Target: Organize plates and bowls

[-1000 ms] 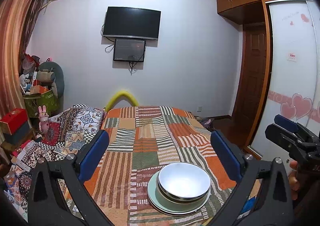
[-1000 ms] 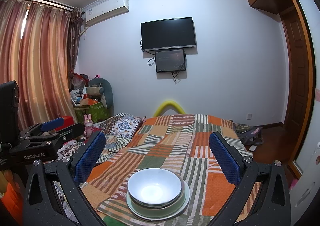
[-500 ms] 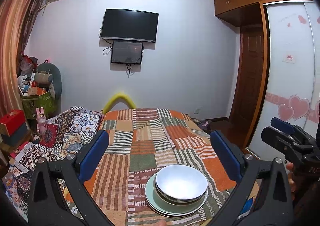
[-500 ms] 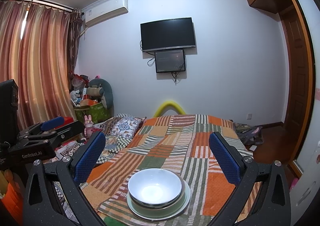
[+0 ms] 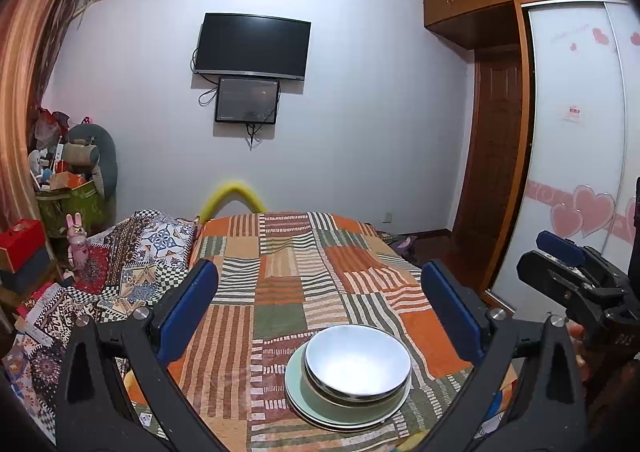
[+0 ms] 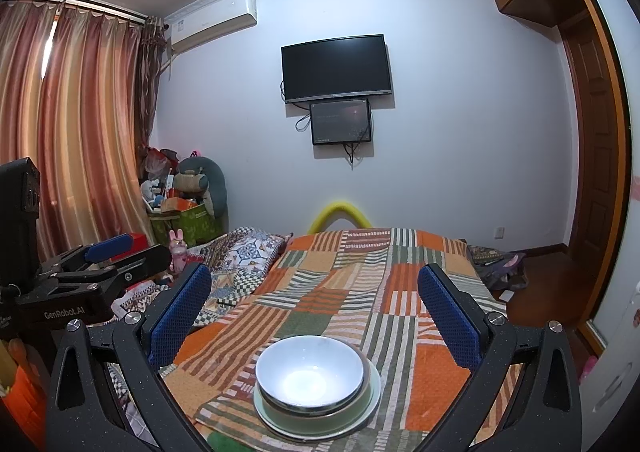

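Note:
A white bowl [image 5: 357,363] sits nested in a darker bowl on a pale green plate [image 5: 298,398], stacked near the front edge of a patchwork cloth [image 5: 296,276]. The right wrist view shows the same bowl [image 6: 310,372] on the plate [image 6: 370,392]. My left gripper [image 5: 320,304] hovers above and behind the stack, open, nothing between its blue pads [image 5: 188,308]. My right gripper [image 6: 316,308] is likewise open over the stack with empty blue pads [image 6: 450,318]. Each gripper shows at the edge of the other's view, the right gripper [image 5: 568,272] and the left gripper [image 6: 100,264].
The patchwork cloth [image 6: 360,276] covers a long surface running toward the far wall. Patterned bedding [image 5: 120,256] lies left of it, with a cluttered bin [image 5: 68,196] and red boxes [image 5: 20,240] beyond. A wardrobe [image 5: 576,156] and door stand right.
Both grippers stay open. The left wrist view has drifted slightly, so the stack sits a little lower and more central; the right wrist view is almost unchanged.

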A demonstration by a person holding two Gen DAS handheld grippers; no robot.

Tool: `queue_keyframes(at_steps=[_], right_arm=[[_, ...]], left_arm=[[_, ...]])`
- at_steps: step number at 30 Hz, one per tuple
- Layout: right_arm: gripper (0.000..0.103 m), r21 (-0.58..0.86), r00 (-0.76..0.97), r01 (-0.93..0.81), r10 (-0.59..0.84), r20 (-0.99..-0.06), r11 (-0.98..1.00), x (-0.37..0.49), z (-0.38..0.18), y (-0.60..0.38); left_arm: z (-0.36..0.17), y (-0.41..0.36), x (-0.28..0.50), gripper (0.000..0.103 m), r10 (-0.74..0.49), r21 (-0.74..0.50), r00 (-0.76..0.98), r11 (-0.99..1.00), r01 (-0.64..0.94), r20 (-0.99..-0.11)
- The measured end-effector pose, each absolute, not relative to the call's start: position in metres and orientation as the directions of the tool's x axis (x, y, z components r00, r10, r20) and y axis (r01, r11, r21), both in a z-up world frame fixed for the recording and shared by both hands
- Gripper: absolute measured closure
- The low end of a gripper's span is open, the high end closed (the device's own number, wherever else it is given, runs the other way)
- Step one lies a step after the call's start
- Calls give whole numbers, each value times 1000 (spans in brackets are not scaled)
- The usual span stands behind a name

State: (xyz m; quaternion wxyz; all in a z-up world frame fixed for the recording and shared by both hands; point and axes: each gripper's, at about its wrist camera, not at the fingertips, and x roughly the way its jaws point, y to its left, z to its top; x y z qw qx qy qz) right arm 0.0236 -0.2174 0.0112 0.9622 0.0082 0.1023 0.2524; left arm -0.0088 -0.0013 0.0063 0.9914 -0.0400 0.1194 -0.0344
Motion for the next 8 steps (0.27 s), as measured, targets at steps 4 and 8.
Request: queue_keyframes(at_steps=[4,8], right_arm=[[0,67,851,-485,488,-195,872,24,11,-216],[0,67,850,-485,488,-198,872,23,10,-216]], left_arm=[[6,0,-9,0,-79,-94,970,994,59,-231],[6,1,-8,0,-84,-99,969,993,62,-232]])
